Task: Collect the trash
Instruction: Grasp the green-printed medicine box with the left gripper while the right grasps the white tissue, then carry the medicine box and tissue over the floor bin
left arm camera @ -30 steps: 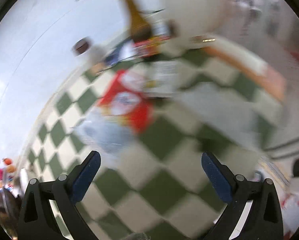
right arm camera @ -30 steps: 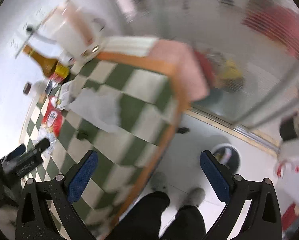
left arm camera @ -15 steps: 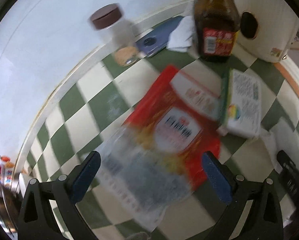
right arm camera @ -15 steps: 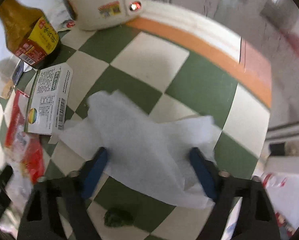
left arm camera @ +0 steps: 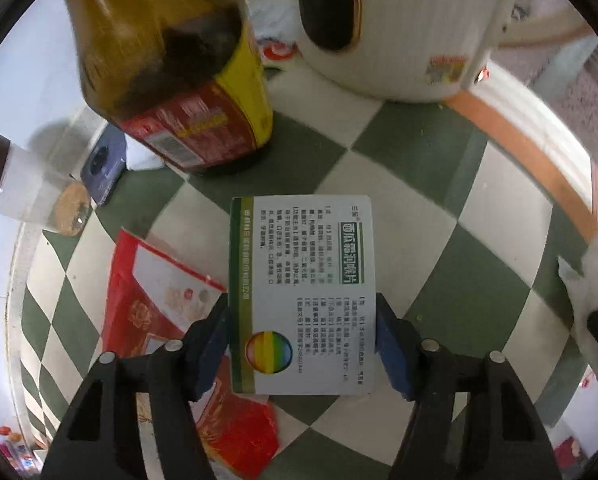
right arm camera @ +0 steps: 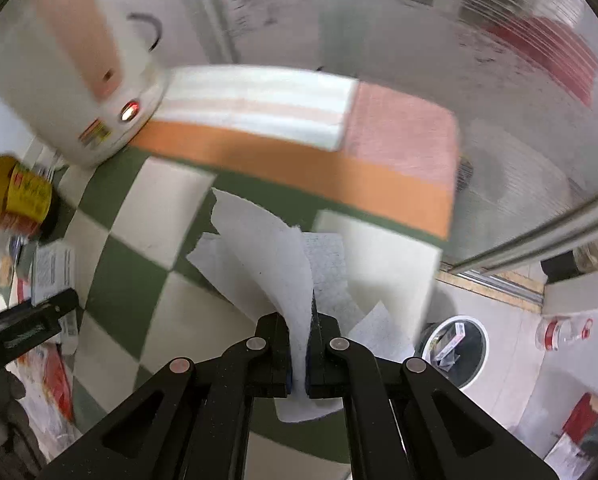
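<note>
While the left gripper (left arm camera: 303, 344) closes its jaws around the white printed box (left arm camera: 303, 292), blue pads already touching both long edges, the right gripper (right arm camera: 299, 344) is pressed together on a white paper tissue (right arm camera: 271, 264), pinching it tight. The box lies flat on the green-checked tablecloth (left arm camera: 451, 264); at eleven o'clock from it stands a brown sauce bottle (left arm camera: 171, 60), at eight o'clock a red wrapper (left arm camera: 151, 320). At four o'clock from the tissue, a bin (right arm camera: 459, 348) on the floor.
</note>
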Action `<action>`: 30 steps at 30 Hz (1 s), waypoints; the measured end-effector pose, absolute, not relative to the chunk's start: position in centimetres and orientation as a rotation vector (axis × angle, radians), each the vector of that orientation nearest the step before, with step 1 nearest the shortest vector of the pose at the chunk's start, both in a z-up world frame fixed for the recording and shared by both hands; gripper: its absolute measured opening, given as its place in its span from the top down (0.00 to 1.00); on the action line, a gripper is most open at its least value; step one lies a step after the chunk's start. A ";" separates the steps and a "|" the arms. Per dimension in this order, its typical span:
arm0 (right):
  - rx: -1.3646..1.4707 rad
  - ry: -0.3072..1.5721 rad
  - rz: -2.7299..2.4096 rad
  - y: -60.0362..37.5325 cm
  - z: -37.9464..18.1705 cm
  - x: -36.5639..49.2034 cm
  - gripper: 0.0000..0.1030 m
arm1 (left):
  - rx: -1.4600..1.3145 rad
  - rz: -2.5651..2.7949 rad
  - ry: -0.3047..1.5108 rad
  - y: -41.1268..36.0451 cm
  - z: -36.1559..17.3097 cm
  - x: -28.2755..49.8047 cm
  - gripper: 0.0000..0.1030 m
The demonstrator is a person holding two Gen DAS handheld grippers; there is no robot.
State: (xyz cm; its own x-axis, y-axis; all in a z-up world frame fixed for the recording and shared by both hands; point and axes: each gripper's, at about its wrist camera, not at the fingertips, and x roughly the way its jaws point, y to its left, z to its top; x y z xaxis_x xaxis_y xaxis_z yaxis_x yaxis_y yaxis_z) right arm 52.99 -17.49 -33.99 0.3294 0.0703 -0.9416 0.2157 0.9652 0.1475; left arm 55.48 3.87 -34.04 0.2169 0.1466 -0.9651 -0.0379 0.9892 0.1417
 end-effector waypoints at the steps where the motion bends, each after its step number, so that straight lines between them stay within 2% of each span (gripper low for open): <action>1: 0.282 1.230 -0.100 -18.8 -33.5 52.8 0.97 | 0.120 0.130 1.340 3.6 -33.9 55.5 0.39; 12: 0.390 1.134 -0.076 -25.0 -30.0 48.9 0.97 | 0.240 0.164 1.151 -0.6 -26.5 49.9 0.39; 19: 0.489 1.072 -0.126 -33.6 -28.4 43.0 0.97 | 0.252 -0.014 1.092 -11.2 -22.2 46.2 0.39; 25: 0.625 1.079 -0.245 -44.9 -30.3 35.4 0.97 | 0.329 -0.271 1.129 -24.2 -24.7 43.2 0.39; 30: 0.783 1.109 -0.388 -54.2 -36.6 27.5 0.97 | 0.379 -0.465 1.250 -34.8 -32.0 40.2 0.39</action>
State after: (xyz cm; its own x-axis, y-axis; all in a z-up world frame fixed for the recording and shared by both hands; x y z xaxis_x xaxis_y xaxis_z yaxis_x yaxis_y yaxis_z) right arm 27.51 -54.21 -36.57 0.4167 0.0953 -0.9040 0.6382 0.6775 0.3657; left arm 40.18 -34.79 -32.03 0.2443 -0.1285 -0.9612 0.5312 0.8470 0.0218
